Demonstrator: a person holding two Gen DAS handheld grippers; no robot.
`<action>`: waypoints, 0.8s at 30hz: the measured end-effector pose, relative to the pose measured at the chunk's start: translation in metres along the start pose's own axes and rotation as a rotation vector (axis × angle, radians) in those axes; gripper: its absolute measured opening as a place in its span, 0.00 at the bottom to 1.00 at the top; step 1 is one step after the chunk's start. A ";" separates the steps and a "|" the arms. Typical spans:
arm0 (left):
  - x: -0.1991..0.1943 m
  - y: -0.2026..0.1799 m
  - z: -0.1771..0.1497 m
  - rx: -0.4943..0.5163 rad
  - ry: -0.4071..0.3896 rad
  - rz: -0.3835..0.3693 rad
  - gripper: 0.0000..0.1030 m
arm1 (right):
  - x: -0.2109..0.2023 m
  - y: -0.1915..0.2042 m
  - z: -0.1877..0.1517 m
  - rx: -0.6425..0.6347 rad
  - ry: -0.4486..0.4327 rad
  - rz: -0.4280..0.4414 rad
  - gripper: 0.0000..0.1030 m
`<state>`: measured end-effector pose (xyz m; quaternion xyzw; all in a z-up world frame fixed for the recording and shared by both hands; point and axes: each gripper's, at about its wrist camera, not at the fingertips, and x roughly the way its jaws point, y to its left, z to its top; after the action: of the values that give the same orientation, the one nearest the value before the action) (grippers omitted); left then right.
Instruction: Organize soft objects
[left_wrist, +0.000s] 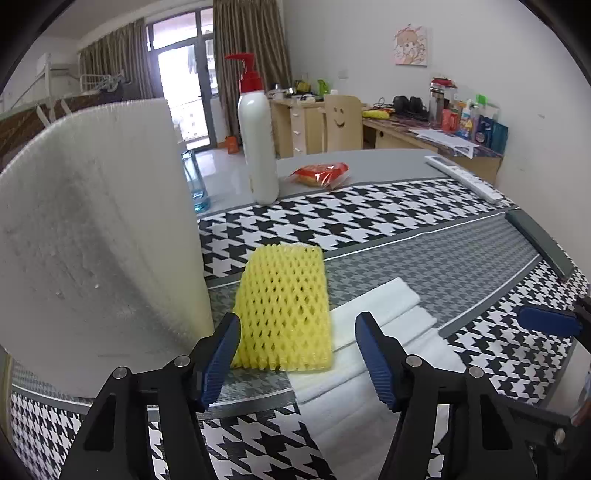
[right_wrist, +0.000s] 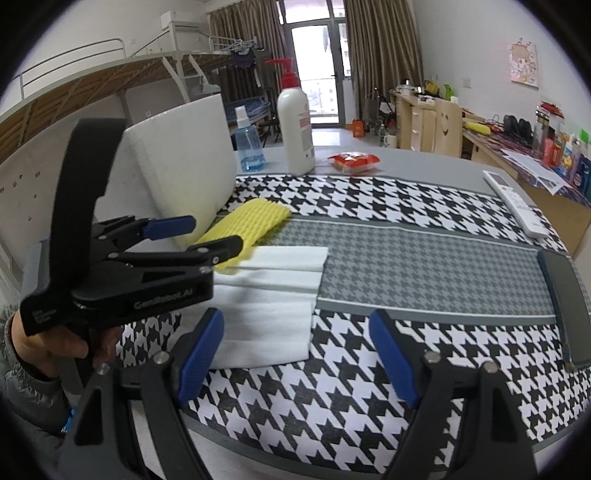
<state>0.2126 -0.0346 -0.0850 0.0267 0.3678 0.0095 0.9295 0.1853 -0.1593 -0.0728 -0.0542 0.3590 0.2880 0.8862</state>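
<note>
The left gripper (left_wrist: 297, 349), jaws parted and empty, hangs low over the near end of a yellow foam net sleeve (left_wrist: 284, 306); its pads flank that end without pressing it; the sleeve lies flat on the houndstooth tablecloth (left_wrist: 369, 214), long axis running away from the tool, its near right corner overlapping white foam sheets (left_wrist: 391, 325), a white foam block (left_wrist: 99, 229) standing just left; the right gripper (right_wrist: 297, 354) waits wide and empty, farther off.

Your left wrist camera looks down close on the yellow foam net (left_wrist: 284, 306); your right camera, farther back, shares it at ten o'clock (right_wrist: 245, 227).
</note>
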 end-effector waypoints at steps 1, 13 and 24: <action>0.002 0.001 0.000 -0.005 0.007 -0.002 0.57 | 0.001 0.001 0.001 -0.001 0.001 0.003 0.82; 0.017 0.004 -0.003 -0.024 0.073 -0.016 0.45 | 0.011 0.007 0.003 -0.026 0.020 0.028 0.82; 0.023 0.008 -0.004 -0.031 0.102 -0.017 0.29 | 0.030 0.015 0.005 -0.070 0.071 0.034 0.81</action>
<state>0.2262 -0.0251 -0.1034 0.0086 0.4146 0.0088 0.9099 0.1969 -0.1311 -0.0878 -0.0894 0.3807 0.3135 0.8653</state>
